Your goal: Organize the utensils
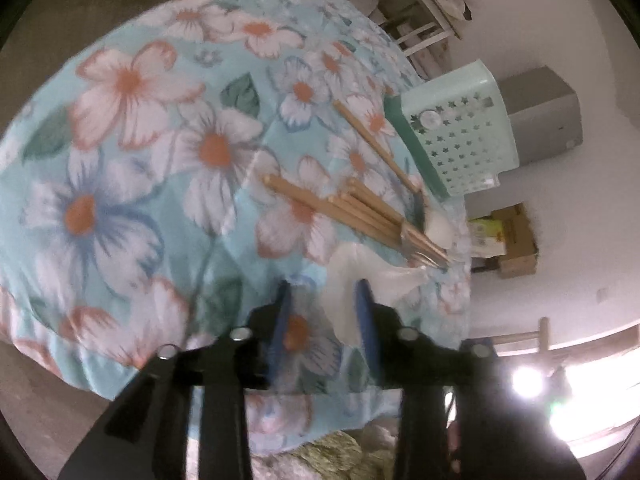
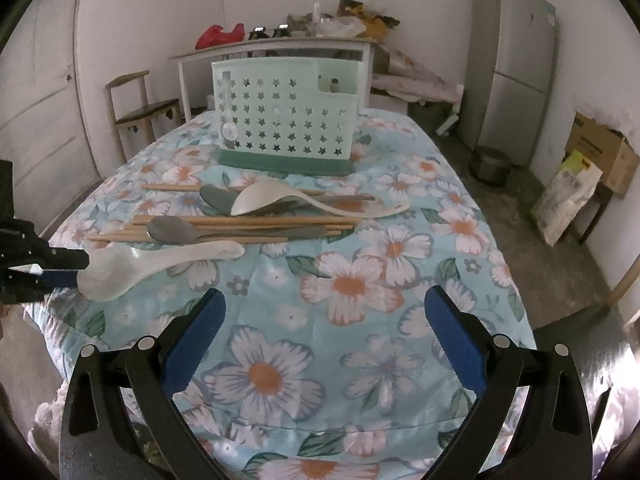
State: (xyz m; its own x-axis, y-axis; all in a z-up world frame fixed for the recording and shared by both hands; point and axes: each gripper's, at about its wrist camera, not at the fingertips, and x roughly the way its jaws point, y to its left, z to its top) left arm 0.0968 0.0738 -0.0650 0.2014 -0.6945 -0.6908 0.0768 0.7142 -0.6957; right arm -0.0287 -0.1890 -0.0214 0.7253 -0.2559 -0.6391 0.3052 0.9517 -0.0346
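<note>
Several wooden chopsticks (image 2: 240, 222), two grey spoons (image 2: 180, 232) and two white spoons lie in a loose pile on the floral tablecloth (image 2: 360, 280). Behind them stands a mint star-holed utensil holder (image 2: 288, 120). My left gripper (image 2: 66, 268) comes in from the left edge, at the bowl of the nearer white spoon (image 2: 160, 260). In the blurred left wrist view, its jaws (image 1: 323, 288) stand apart. That spoon's bowl (image 1: 352, 264) lies between them by the right pad, and cloth shows beside the left pad. My right gripper (image 2: 325, 296) hangs open over bare cloth in front of the pile.
The holder (image 1: 460, 136) stands near the table's edge. Around the table are a wooden chair (image 2: 136, 108), a cluttered white side table (image 2: 280, 46), a grey fridge (image 2: 516, 68), a pot on the floor (image 2: 490, 166) and a cardboard box (image 2: 600, 152).
</note>
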